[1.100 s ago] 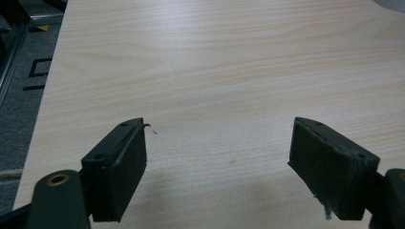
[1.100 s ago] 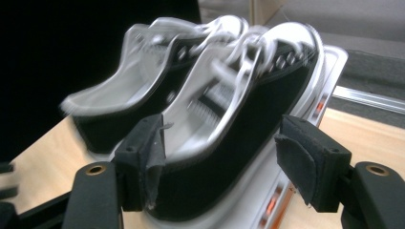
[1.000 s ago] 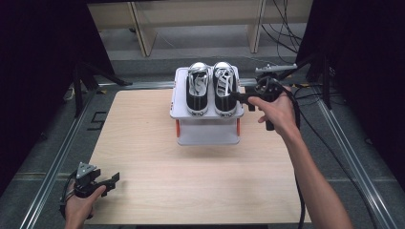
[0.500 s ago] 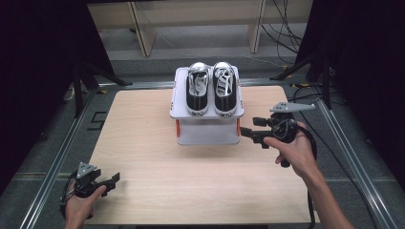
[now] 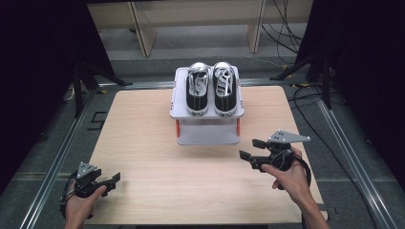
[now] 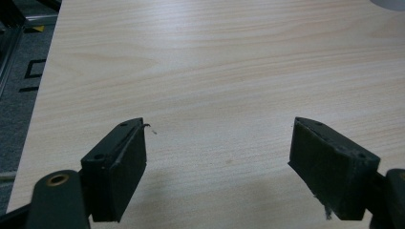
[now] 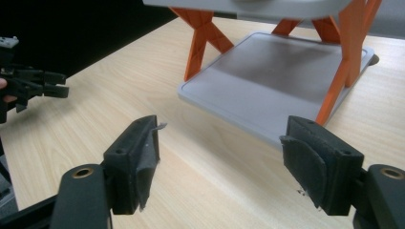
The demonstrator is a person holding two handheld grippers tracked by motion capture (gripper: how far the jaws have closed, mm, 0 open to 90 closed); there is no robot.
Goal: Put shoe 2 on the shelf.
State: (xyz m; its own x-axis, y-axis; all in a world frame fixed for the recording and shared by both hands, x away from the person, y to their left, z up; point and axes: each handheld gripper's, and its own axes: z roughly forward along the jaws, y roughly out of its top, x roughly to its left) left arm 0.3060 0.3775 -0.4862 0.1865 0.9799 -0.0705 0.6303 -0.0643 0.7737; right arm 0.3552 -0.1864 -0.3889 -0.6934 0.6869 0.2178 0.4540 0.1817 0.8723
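Two black-and-white sneakers [image 5: 211,87] stand side by side on the top shelf of a small grey rack [image 5: 207,136] with orange braces, at the far middle of the wooden table. My right gripper [image 5: 251,149] hovers open and empty just right of the rack's front, jaws pointing left; its own view faces the rack's bare lower shelf [image 7: 277,81] and orange legs [image 7: 199,36]. Over the near left corner my left gripper [image 5: 112,181] is held open and empty. In the left gripper view the wide-apart jaws frame bare wood [image 6: 215,95].
The light wooden table [image 5: 143,129] is ringed by metal rails and grey floor. Cables trail at the right, and black stands and curtains flank both sides. In the right gripper view the left gripper [image 7: 36,83] appears far off at the left edge.
My right gripper drew back from beside the sneakers on the top shelf, coming down and toward the near right of the rack. The left gripper stayed put.
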